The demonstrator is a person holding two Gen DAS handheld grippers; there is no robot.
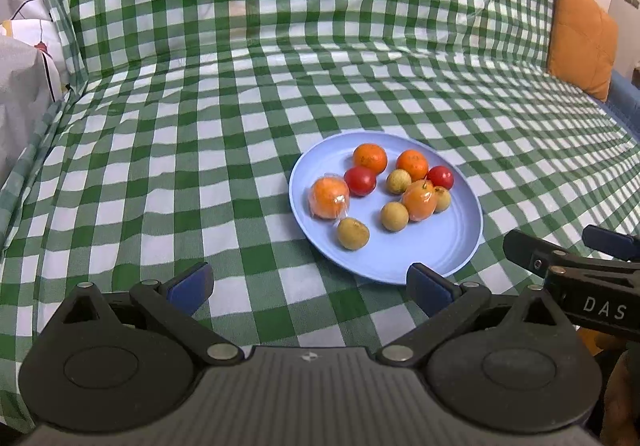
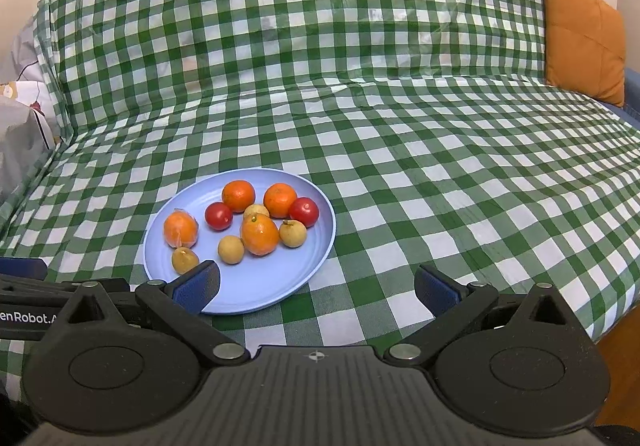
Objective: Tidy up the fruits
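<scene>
Fruit is all sitting on the blue plate (image 2: 320, 242), just past both grippers. Left gripper (image 1: 308, 286) and right gripper (image 2: 316, 288) are hanging wide open, holding nothing. Right one's probably nearer the brown fruit (image 2: 185, 260), off its left finger.

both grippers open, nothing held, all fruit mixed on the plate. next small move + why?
Probably ease the left gripper forward toward the nearest yellow-brown fruit at the blue plate's near edge. Both grippers are open and empty, that fruit lies apart from its neighbours, and the left gripper's fingers already point at the plate.
</scene>
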